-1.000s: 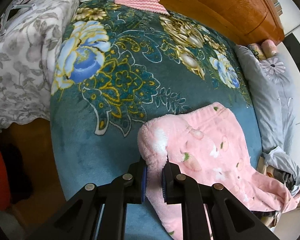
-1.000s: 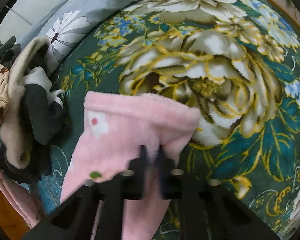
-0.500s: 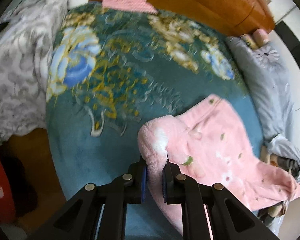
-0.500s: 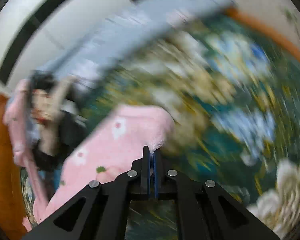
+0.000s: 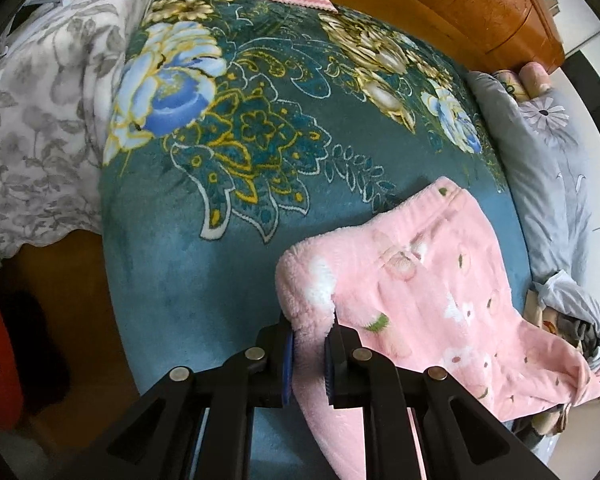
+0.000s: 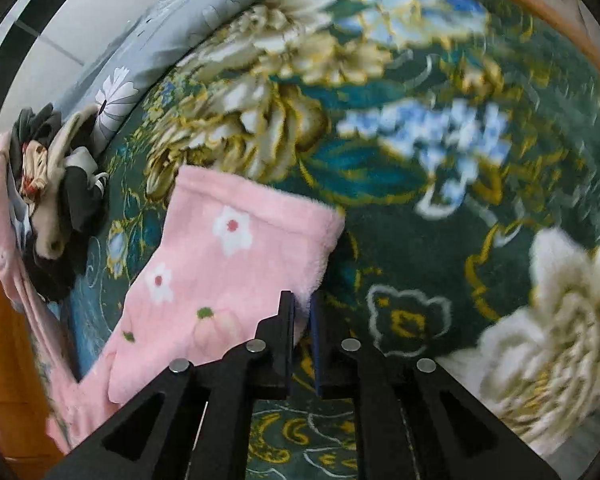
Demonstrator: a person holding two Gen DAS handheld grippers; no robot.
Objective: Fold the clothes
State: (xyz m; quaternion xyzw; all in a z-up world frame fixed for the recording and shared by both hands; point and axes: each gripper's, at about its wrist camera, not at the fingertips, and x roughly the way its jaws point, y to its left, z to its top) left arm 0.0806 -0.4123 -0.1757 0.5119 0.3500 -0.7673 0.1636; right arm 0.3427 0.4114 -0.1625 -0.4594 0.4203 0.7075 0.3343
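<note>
While my right gripper (image 6: 302, 312) lets its jaws part, the corner of the pink fleece garment (image 6: 220, 264) between them could slip and rumple on the floral blanket (image 6: 420, 200), spoiling the fold. My left gripper (image 5: 310, 332) pinches the other corner. Both point steeply down.

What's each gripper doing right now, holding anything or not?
Left gripper: shut on a thick corner of the pink garment.
Right gripper: jaws opening, a thin edge of the pink garment between them.
</note>
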